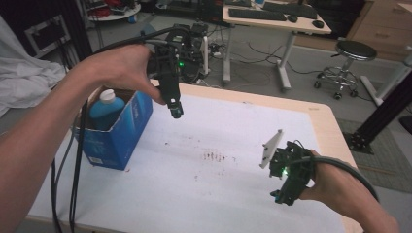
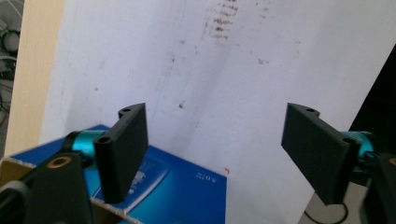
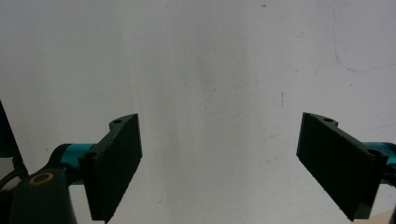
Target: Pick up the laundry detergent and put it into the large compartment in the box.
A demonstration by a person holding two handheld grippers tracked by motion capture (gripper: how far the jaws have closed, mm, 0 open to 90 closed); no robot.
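A blue cardboard box (image 1: 119,133) stands open at the table's left side, with a blue bottle with a white cap (image 1: 107,109) inside it. My left gripper (image 1: 176,110) hangs in the air just right of the box, pointing down; in the left gripper view its jaws stand wide apart with nothing between them (image 2: 215,154), above the box's blue edge (image 2: 187,179). My right gripper (image 1: 281,194) hovers low near the table's front right, jaws wide apart over bare white surface (image 3: 219,163).
The table (image 1: 218,194) has a white cover with dark stains (image 1: 214,156) in its middle and a wooden rim. Beyond it stand a desk with keyboards (image 1: 272,17), a stool (image 1: 354,53) and a black frame leg (image 1: 384,111). Cables (image 1: 75,170) hang off the left arm.
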